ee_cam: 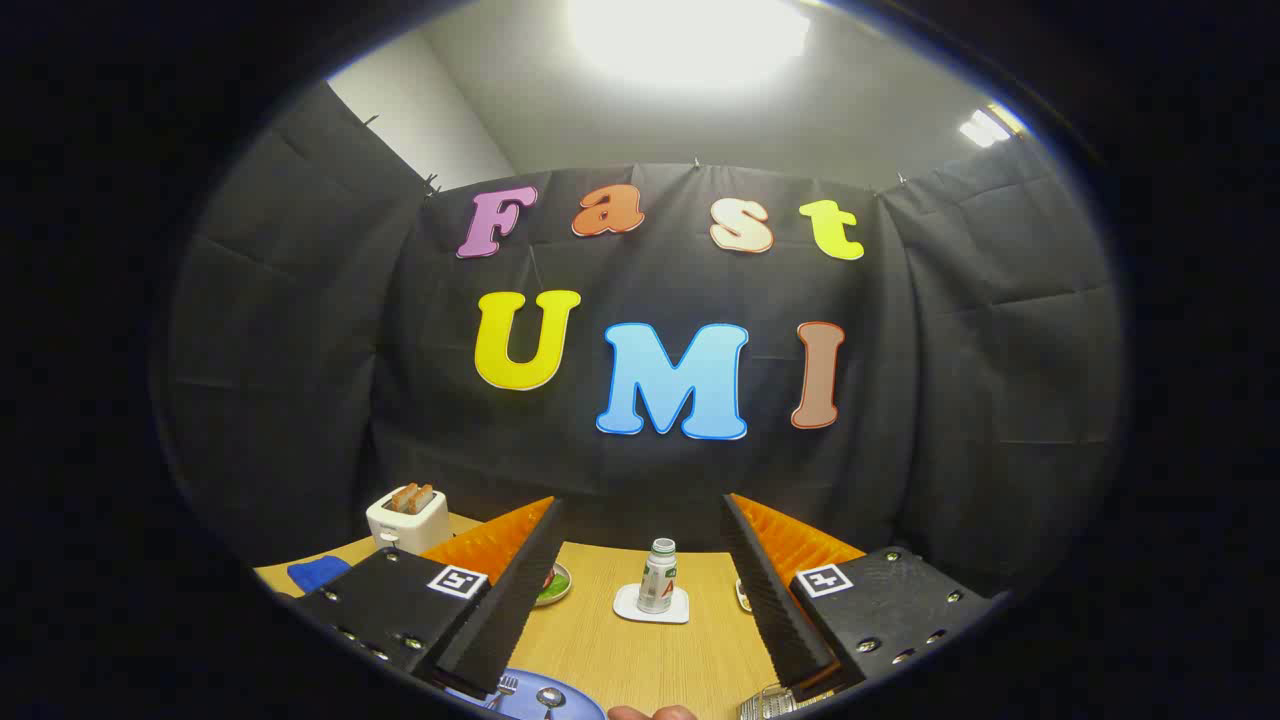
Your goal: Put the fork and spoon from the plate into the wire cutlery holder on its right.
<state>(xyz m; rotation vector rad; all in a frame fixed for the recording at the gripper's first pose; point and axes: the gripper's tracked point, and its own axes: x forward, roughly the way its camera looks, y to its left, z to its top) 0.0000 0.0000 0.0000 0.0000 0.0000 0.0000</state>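
A blue plate lies on the wooden table right below my left finger, with the head of a fork and the bowl of a spoon resting on it side by side. The wire cutlery holder pokes up beneath my right finger, to the right of the plate. My gripper is open and held high above them, fingers spread wide with nothing between. The handles of the fork and spoon are cut off from sight.
A small bottle stands on a white coaster ahead between the fingers. A white toaster with bread sits at the far left, a blue cloth near it. A small dish peeks past the left finger. A fingertip shows near the plate.
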